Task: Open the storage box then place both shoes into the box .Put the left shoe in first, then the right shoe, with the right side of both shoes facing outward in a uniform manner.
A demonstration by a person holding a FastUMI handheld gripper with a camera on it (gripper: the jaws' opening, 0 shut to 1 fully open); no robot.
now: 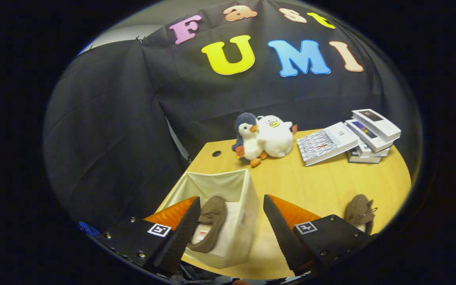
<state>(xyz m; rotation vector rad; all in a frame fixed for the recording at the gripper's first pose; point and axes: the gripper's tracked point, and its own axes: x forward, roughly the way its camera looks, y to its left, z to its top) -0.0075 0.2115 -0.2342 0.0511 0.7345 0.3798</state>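
Observation:
A cream fabric storage box (247, 206) stands open on the wooden table, below and between my fingers. Inside it a brown moccasin shoe (209, 221) lies on its side, partly hidden behind my left finger. The other brown shoe (359, 211) rests on the table to the right, just beyond my right finger. My gripper (228, 229) hovers above the box, open, nothing between the fingers. The left finger (180, 233) hangs over the box's inside and the right finger (281, 233) is over the table beside the box.
At the table's (323, 186) far side sit a plush penguin (247, 138) and a white plush toy (276, 136). A stack of books (370, 136) with one leaning book (325, 143) stands at the back right. A cable hole (216, 153) lies near the back left corner.

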